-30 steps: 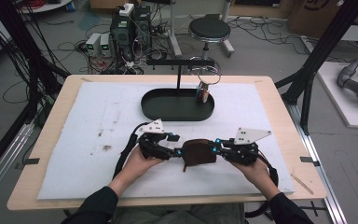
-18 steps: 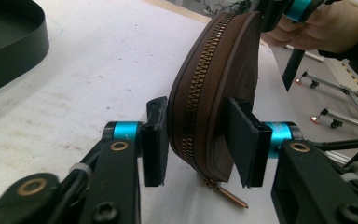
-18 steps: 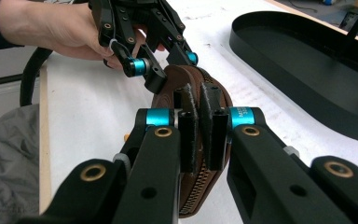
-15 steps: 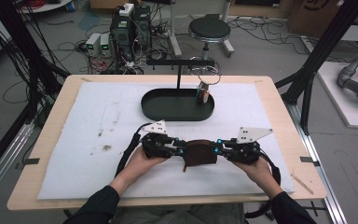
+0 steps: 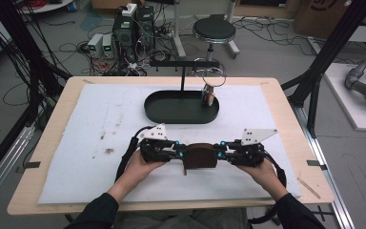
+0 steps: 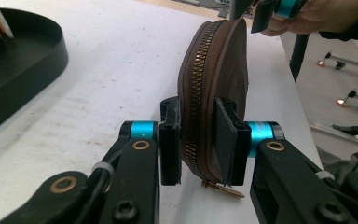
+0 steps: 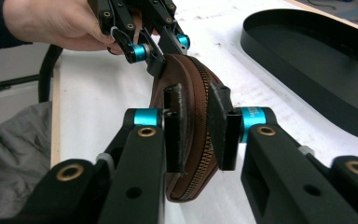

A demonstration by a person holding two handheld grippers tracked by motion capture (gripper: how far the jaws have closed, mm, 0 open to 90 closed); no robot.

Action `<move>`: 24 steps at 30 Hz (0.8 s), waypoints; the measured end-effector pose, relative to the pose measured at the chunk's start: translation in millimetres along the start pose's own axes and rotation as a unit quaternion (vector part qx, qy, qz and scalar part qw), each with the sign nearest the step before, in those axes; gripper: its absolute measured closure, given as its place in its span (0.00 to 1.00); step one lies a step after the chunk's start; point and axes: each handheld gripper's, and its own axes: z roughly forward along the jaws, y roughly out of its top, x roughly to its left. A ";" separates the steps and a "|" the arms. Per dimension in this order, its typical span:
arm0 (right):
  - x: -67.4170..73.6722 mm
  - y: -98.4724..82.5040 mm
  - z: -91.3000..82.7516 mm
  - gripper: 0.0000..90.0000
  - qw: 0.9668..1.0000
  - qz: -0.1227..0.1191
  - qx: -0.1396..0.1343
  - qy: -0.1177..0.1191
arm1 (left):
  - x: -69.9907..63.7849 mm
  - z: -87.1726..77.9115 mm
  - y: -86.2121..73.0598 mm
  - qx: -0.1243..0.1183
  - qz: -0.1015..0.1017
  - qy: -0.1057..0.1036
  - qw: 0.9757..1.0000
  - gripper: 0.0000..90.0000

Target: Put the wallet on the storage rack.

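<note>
A round brown zip pouch (image 5: 201, 155) is held on edge above the white mat, between my two grippers. My left gripper (image 5: 186, 153) has just been closing, and in the left gripper view (image 6: 198, 140) its pads press on both faces of the pouch (image 6: 214, 60), near the brass zip pull. My right gripper (image 5: 217, 151) has just been opening. In the right gripper view (image 7: 196, 130) the pouch (image 7: 193, 140) still stands between its pads, which look slackened. The left gripper (image 7: 161, 56) grips the pouch's far end there.
A black oval tray (image 5: 171, 114) lies beyond the grippers, with a small object (image 5: 208, 98) at its right end. A black T-stand (image 5: 183, 63) rises behind it, with a wire ring (image 5: 209, 78) hanging from it. The white mat (image 5: 100, 124) covers the wooden table.
The left gripper's jaws have closed onto the pouch's left end. The right gripper's jaws have spread a little around the right end. Both hands have stayed roughly in place.
</note>
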 end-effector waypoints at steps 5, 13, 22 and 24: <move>-4.2 1.3 -0.2 0.69 1.000 0.011 -0.013 0.004 | -5.1 -12.0 3.7 0.003 0.020 0.030 0.999 0.81; -7.1 13.6 14.9 0.51 1.000 0.019 0.003 0.016 | -12.5 -29.0 11.5 0.029 0.041 0.064 0.997 0.81; -7.7 24.3 36.5 0.51 0.999 0.018 0.027 0.033 | -16.4 -41.7 15.4 0.021 0.042 0.075 0.996 0.81; -9.6 25.5 40.4 0.58 0.999 0.020 0.029 0.040 | -17.5 -44.5 16.8 0.015 0.043 0.074 0.996 0.81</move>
